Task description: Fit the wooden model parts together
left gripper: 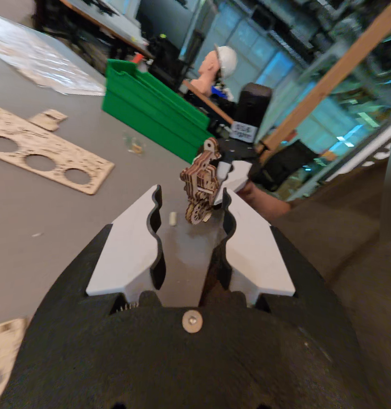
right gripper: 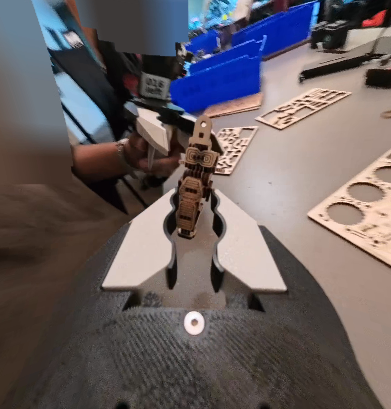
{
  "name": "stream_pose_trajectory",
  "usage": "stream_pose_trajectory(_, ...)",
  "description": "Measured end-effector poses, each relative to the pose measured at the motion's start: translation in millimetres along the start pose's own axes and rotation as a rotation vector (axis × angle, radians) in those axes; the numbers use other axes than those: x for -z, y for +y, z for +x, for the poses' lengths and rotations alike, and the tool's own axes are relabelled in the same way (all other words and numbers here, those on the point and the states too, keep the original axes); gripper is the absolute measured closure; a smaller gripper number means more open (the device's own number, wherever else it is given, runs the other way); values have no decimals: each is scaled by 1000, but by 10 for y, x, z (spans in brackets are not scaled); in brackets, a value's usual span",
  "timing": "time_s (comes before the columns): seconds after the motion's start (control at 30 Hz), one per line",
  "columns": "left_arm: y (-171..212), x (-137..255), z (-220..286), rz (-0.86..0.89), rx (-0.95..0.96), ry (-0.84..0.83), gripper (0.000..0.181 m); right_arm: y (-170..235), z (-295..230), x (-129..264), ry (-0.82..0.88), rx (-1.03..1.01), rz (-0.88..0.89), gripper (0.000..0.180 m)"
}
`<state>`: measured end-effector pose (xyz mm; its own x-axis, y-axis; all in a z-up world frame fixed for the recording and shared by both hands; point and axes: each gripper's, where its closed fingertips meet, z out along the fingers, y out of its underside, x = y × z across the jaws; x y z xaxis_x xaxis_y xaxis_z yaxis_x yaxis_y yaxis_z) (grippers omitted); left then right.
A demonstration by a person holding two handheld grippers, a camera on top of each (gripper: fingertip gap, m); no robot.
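Right now I have the wooden model (right gripper: 191, 188) pinched in my right gripper (right gripper: 193, 197), its jaws closed narrow around the model's lower body while the upper part with the round-holed tab sticks up past the fingertips. From the left wrist view the same model (left gripper: 201, 183) hangs above the grey table (left gripper: 101, 221), wheel end down, and I can see the right gripper (left gripper: 223, 183) clamping it from the far side. My left gripper (left gripper: 191, 194) is spread wide with nothing between its fingers; the model sits just ahead of its tips, nearer the right-hand finger, and I cannot tell whether it touches. In the right wrist view the left gripper (right gripper: 165, 141) shows beyond the model, held in a hand (right gripper: 141, 155). A small pale peg (left gripper: 172, 218) lies on the table just beside the model's wheel. Punched-out wooden sheets (left gripper: 46, 155) lie well to the left, with a green bin (left gripper: 145, 117) behind them. Out to my right I see more sheets (right gripper: 367, 210) and a blue bin (right gripper: 218, 81) farther back
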<state>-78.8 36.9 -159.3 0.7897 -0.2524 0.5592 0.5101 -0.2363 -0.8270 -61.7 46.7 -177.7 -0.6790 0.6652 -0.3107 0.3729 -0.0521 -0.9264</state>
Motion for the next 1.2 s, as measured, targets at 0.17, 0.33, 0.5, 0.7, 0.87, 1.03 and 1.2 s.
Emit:
stream_pose_trajectory(0.17, 23, -40, 290, 7, 53, 181, 131, -57, -272, 36, -222, -69, 62, 153)
stream_pose_trajectory(0.33, -26, 2, 426, 38, 86, 277, 144, -55, -419, 7, -296, -73, 61, 153)
stream_pose_trajectory(0.5, -64, 34, 429, 62, 88, 284, 154, -71, -462, -2, -323, -87, 73, 153)
stream_pose_trajectory(0.7, -81, 34, 423, 76, 62, 268, 154, -84, -456, -9, -321, -93, 86, 153)
stream_pose_trajectory(0.87, -30, 34, 276, 33, -52, 148, 155, -148, -272, 101, -235, -80, 106, 137)
stream_pose_trajectory(1.03, 28, 24, 10, -31, -160, -32, 155, 95, 497, 451, 229, 15, -98, 148)
stream_pose_trajectory(1.2, 39, -21, -122, -71, -190, -81, 155, 623, 872, 612, 465, 32, -398, 144)
